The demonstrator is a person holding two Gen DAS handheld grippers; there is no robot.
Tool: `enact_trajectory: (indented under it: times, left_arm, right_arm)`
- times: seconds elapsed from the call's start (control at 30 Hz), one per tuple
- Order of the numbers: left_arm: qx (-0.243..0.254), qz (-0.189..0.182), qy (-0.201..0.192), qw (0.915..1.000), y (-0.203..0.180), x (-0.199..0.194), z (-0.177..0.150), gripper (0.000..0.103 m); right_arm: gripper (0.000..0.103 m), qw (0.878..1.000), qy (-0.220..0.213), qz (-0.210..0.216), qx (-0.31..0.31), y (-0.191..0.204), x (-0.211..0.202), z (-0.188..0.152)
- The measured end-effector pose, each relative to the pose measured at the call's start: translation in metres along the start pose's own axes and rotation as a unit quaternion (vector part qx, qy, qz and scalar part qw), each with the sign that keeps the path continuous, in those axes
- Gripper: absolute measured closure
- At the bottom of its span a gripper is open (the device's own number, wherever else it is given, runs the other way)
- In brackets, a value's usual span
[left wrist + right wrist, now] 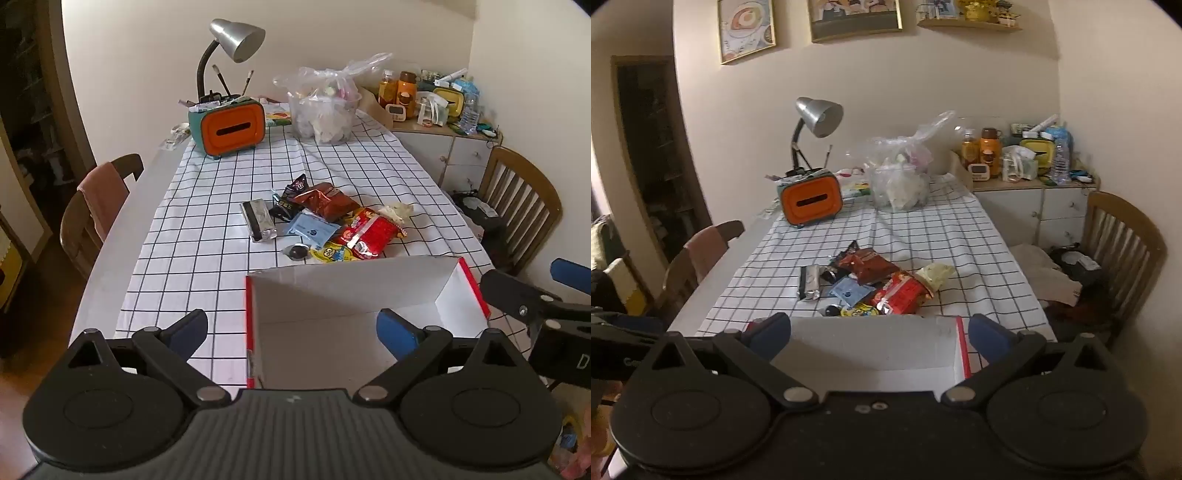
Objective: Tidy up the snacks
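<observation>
A pile of snack packets [325, 221] [871, 284] lies mid-table on the checked cloth: a silver packet [258, 219], a dark red bag [323, 201], a bright red bag [369, 232], a blue sachet [310, 229] and a yellow cartoon packet [328, 254]. In front of the pile stands an open cardboard box [351, 291] [871, 343], white inside with red edges and nothing in it. My left gripper [291, 332] hangs open over the box's near left corner. My right gripper [879, 336] is open above the box's near side; part of it [535, 306] shows at the right in the left wrist view.
At the table's far end stand an orange and teal tissue box [231, 127], a silver desk lamp [236, 40] and a clear tub with plastic bags [325, 110]. Wooden chairs [99, 210] [517, 199] flank the table. A cluttered white cabinet [443, 144] lines the right wall.
</observation>
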State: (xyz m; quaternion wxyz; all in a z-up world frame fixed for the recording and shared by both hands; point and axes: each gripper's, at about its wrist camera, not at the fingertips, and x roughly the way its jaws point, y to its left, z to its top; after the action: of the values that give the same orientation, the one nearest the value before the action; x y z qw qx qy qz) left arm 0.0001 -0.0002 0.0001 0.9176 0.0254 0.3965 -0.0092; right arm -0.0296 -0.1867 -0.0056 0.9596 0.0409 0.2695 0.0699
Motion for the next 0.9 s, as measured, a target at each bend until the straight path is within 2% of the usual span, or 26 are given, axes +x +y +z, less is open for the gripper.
enact_trajectory:
  times: [0.27, 0.3, 0.33, 0.4, 0.43, 0.9]
  left_arm:
    - [-0.013, -0.005, -0.020, 0.9997, -0.004, -0.005, 0.004, 0.004]
    - [-0.035, 0.000, -0.024, 0.9991, -0.007, -0.007, -0.003, 0.004]
    - [-0.035, 0.000, -0.027, 0.9990, -0.008, -0.009, -0.004, 0.004]
    - [-0.034, -0.001, -0.033, 0.9989, -0.013, -0.012, -0.005, 0.004]
    - [-0.049, 0.006, -0.031, 0.9983, -0.020, -0.016, 0.000, 0.004]
    - [-0.049, 0.009, -0.040, 0.9980, -0.030, -0.029, -0.002, 0.004]
  right_arm:
    - [0.000, 1.000, 0.015, 0.017, 0.000, -0.031, 0.008, 0.006]
    - [0.000, 1.000, 0.017, 0.019, 0.000, -0.035, 0.007, 0.006]
    - [0.000, 0.999, 0.021, 0.025, -0.012, -0.041, 0.008, 0.009]
    - [0.000, 0.999, 0.021, 0.019, -0.015, -0.040, 0.008, 0.009]
    - [0.000, 0.999, 0.023, 0.021, -0.014, -0.043, 0.008, 0.008]
    - [0.000, 0.999, 0.013, 0.037, -0.016, -0.048, -0.002, 0.007]
